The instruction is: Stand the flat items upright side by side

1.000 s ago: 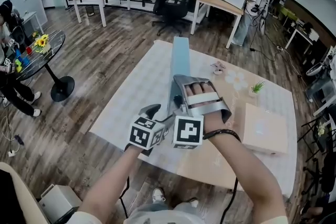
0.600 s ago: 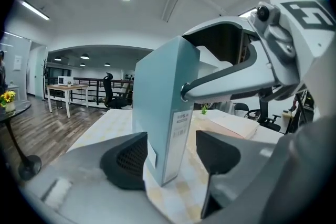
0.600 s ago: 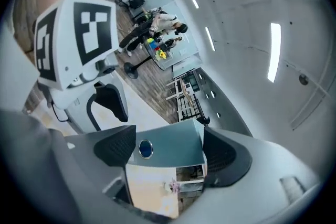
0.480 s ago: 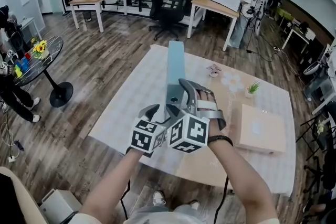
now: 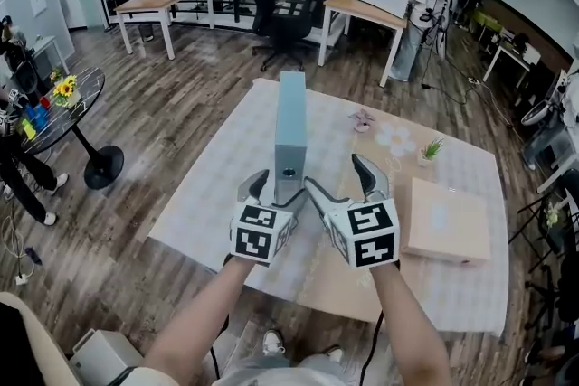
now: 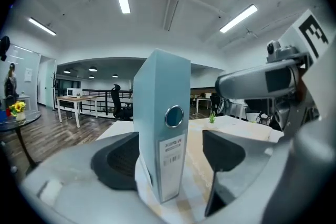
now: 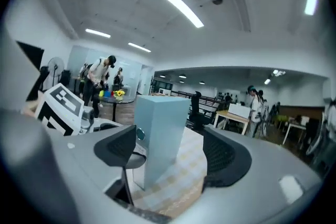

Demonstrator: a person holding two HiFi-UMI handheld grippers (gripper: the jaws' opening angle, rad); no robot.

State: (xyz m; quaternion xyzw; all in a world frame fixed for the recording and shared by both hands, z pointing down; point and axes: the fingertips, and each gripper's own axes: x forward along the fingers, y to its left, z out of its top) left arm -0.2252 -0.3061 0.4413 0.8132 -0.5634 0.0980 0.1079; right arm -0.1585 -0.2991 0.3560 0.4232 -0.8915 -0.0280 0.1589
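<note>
A light blue binder (image 5: 289, 136) stands upright on the white-clothed table (image 5: 208, 194), spine towards me. My left gripper (image 5: 276, 191) is at its near end with the spine (image 6: 170, 128) between its jaws. Those jaws have just been opening, and the right-hand pad (image 6: 223, 149) stands apart from the binder. My right gripper (image 5: 342, 180) is open just right of the binder (image 7: 160, 128), with nothing gripped. A flat beige box (image 5: 448, 220) lies on the table to the right.
A small potted plant (image 5: 431, 149) and a little pink item (image 5: 362, 117) sit at the back of the table. Office chairs (image 5: 271, 14), desks and people stand beyond it. A round black table with flowers (image 5: 63, 99) is at the left.
My right gripper has rolled upright and moved right, off the binder's side. The left gripper's jaws have widened around the spine. The binder stays upright.
</note>
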